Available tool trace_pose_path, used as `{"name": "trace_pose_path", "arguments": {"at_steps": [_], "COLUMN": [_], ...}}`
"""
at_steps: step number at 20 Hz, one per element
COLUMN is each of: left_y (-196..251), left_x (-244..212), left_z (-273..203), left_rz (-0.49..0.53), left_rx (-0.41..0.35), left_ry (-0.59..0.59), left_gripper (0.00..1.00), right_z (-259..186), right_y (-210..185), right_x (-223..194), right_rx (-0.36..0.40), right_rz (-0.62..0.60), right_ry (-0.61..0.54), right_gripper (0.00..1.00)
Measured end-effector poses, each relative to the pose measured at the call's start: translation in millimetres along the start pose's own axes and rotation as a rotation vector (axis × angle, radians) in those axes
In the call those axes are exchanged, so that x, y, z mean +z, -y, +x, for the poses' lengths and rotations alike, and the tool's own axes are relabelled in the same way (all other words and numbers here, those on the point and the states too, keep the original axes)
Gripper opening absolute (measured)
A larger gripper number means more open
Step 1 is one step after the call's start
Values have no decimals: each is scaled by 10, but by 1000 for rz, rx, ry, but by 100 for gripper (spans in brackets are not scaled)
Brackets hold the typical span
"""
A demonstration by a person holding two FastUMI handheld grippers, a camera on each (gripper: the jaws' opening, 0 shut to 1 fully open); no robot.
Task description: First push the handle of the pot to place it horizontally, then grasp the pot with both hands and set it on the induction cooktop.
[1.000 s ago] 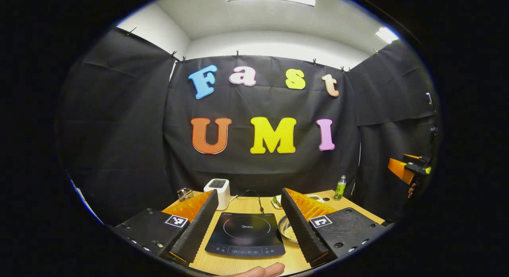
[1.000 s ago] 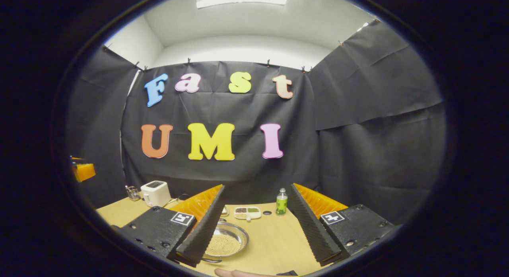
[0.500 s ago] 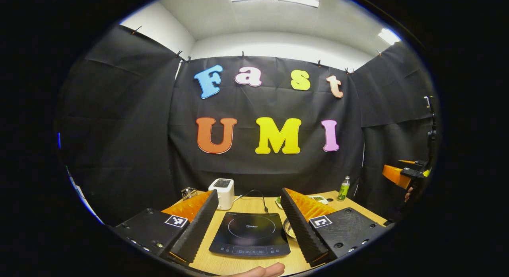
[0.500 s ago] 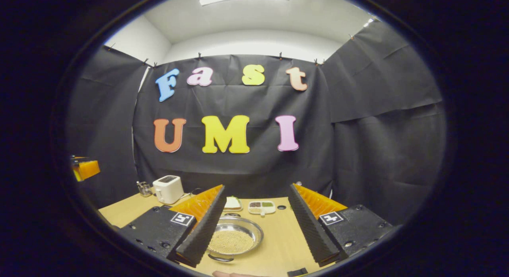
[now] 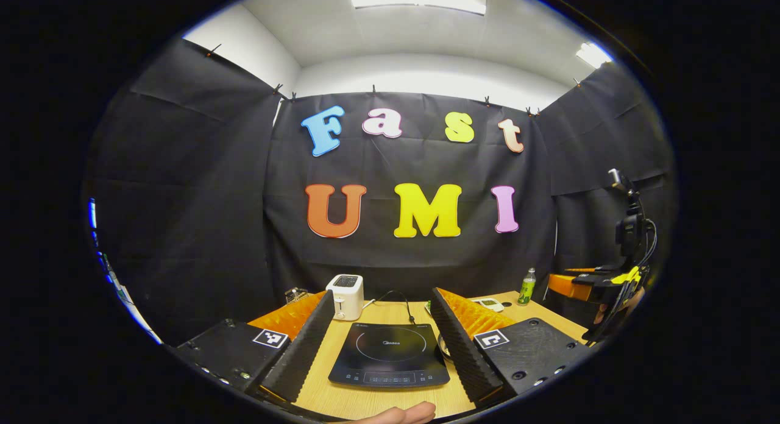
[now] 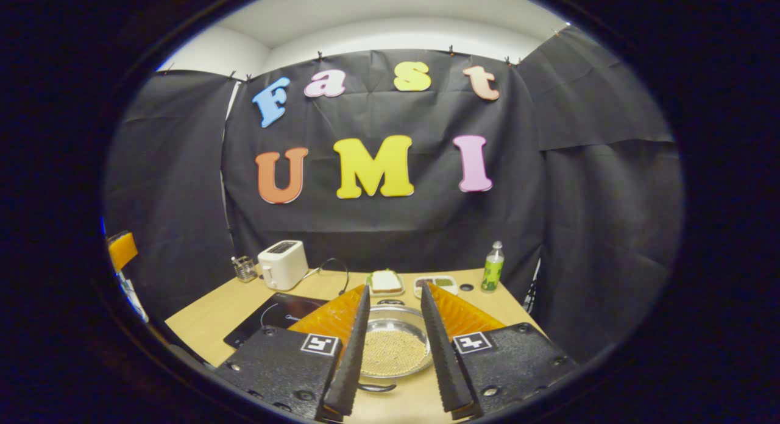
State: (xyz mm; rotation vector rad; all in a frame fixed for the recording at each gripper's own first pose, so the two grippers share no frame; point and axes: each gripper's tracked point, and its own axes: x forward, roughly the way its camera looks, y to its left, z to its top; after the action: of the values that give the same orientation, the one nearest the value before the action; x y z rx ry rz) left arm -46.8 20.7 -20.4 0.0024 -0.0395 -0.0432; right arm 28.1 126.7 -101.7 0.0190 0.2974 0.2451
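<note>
While the left gripper (image 5: pixel 381 345) is gaping wide over the induction cooktop (image 5: pixel 389 356), the right gripper (image 6: pixel 393 351) is hovering narrowed above the pot (image 6: pixel 395 351), holding nothing

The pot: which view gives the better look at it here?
The right gripper view: the pot sits centred between that gripper's fingers, its grain filling and near handle visible. The left gripper view shows just a sliver of the pot beside the induction cooktop, behind a finger.

each claw's two fingers are long ridged wedges on dark textured plates (image 6: pixel 286 369) studded with screws (image 5: pixel 518 374), each bearing a square black-and-white marker (image 6: pixel 321 344)
</note>
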Motion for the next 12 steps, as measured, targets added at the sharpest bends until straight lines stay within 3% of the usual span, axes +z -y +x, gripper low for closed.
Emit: {"name": "trace_pose_path", "arguments": {"at_steps": [4, 7, 12], "left_y": [-35, -111, -207], "left_x": [23, 0, -129], "left_z": [-123, -167, -183], "left_rz": [17, 23, 24], "left_rx": [-5, 13, 32], "left_ry": [32, 45, 37], "left_gripper": [95, 95, 95], "right_z": [250, 382, 582], "right_y": [-285, -522, -690], "right_x": [-358, -616, -1108], "right_rx": [55, 98, 113], "right_rz": [15, 23, 37], "right_ry": [-121, -199, -340], "right_gripper": [34, 11, 4]}}
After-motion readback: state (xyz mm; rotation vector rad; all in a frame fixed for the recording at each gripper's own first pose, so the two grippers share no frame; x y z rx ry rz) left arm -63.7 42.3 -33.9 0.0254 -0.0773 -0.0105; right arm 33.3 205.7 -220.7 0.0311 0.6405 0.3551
